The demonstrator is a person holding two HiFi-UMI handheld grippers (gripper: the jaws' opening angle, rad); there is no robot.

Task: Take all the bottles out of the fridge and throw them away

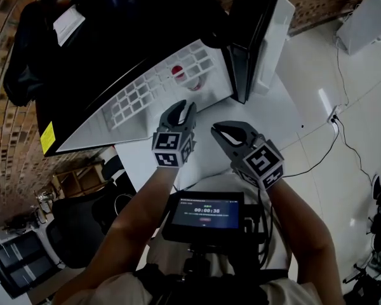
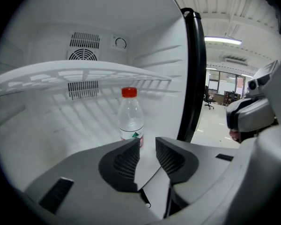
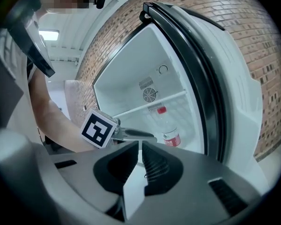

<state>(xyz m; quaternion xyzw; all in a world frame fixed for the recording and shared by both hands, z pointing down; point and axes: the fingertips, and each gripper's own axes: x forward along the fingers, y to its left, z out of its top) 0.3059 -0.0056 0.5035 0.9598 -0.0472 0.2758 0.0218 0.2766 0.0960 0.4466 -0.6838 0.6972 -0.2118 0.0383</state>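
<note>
Head view: you stand at the open fridge (image 1: 114, 49), with both grippers held just outside its opening. The one bottle (image 1: 180, 74) in sight is inside the fridge, upright on the floor of the compartment under the white wire shelf (image 1: 146, 94), and only its red cap (image 1: 178, 70) shows through the bars from above.

Your left gripper (image 1: 183, 107) points into the fridge. In the left gripper view its jaws stand a little apart with nothing between the pads. The bottle (image 2: 130, 118) is further into the fridge, straight ahead and untouched.

Your right gripper (image 1: 220, 131) is nearer the fridge door (image 1: 270, 37) and holds nothing; in the right gripper view its jaws are closed together.

The bottle's label (image 2: 135, 136) is white with a small green triangle over a red band, and its print is too small to read. A yellow sticker (image 1: 47, 137) on the fridge's outer edge is equally unreadable. The screen (image 1: 205, 213) at your chest, well back from the fridge, seems to read 00:00:36, though the digits are tiny. A round fan grille (image 2: 83, 55) sits on the fridge's back wall.
</note>
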